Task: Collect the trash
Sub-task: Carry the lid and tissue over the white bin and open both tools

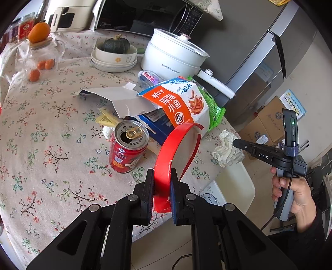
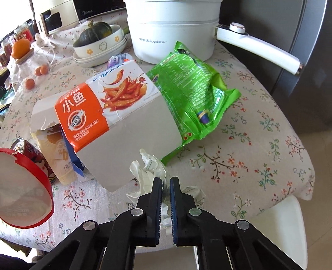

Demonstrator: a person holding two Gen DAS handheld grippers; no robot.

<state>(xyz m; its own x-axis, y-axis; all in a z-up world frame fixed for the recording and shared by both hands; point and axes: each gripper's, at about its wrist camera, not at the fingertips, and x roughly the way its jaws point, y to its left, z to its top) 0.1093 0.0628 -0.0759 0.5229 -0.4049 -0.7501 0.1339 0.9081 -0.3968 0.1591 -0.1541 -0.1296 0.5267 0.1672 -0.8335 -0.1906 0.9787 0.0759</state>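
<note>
My left gripper [image 1: 162, 172] is shut on the wall of a red paper bowl [image 1: 166, 149], held above the table; the same bowl shows white inside at the left edge of the right wrist view [image 2: 22, 187]. My right gripper [image 2: 166, 180] is shut on a crumpled white tissue [image 2: 148, 168] near the table's edge. In the left wrist view a hand holds that gripper [image 1: 235, 143] with its tip at the tissue [image 1: 226, 151]. Other trash lies close by: an opened red can [image 1: 128, 149], an orange-and-white snack box [image 2: 116, 116], a green snack bag [image 2: 193, 93].
On the floral tablecloth [image 2: 259, 145] stand a white electric pot [image 2: 172, 31], a bowl holding a green squash [image 2: 97, 41], a glass jar with oranges [image 1: 39, 52] and a microwave [image 1: 145, 16]. A torn blue carton [image 1: 157, 124] lies under the box. A grey fridge [image 1: 259, 62] stands beyond.
</note>
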